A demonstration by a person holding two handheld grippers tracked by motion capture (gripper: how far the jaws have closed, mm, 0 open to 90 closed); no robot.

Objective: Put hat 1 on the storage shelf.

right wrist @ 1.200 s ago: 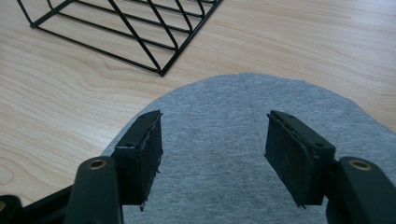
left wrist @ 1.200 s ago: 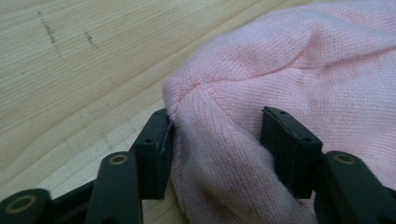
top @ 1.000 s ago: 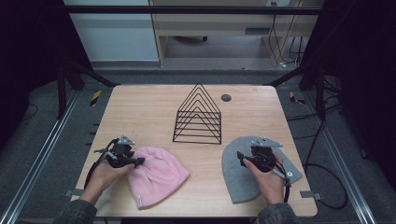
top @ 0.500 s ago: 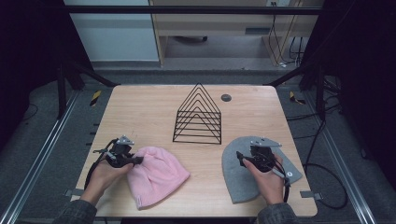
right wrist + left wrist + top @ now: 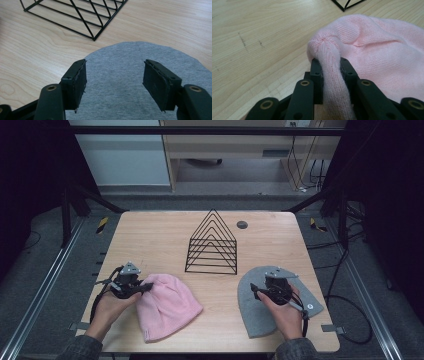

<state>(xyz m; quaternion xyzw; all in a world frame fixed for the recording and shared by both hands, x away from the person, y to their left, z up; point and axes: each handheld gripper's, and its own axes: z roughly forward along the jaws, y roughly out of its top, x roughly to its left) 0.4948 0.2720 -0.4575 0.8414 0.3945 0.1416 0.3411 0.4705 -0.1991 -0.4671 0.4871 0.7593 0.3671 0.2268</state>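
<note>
Two knitted hats lay on the wooden table [image 5: 150, 235], both on the person's side of the black wire rack [image 5: 212, 242], whose triangular slots held nothing. The pink beanie [image 5: 167, 305] lay nearer than the rack and to its left; the grey beanie [image 5: 255, 312] lay nearer than the rack and to its right, the two well apart. The pink beanie's long axis ran on a slant, its rounded crown pointing up-left, away from the rack's near left corner, and its open hem toward the table's near edge. The grey beanie lay flat, crown toward the rack and hem toward the near edge.

The left gripper [image 5: 145, 287] met the pink beanie at its crown. The left gripper view showed what the high view could not: a ridge of pink knit [image 5: 332, 75] was bunched up between the two black jaws, which had just been closing and now pinched that fold, a corner of the rack showing beyond. The right gripper [image 5: 255, 291] sat over the grey beanie. In the right gripper view its jaws stood wide apart with grey fabric [image 5: 115, 75] lying smooth and unpinched beneath them, and the rack's base wires crossed the table just past the crown. A small dark round disc [image 5: 242, 224], seen from the high view, sat in the table just behind the rack.
</note>
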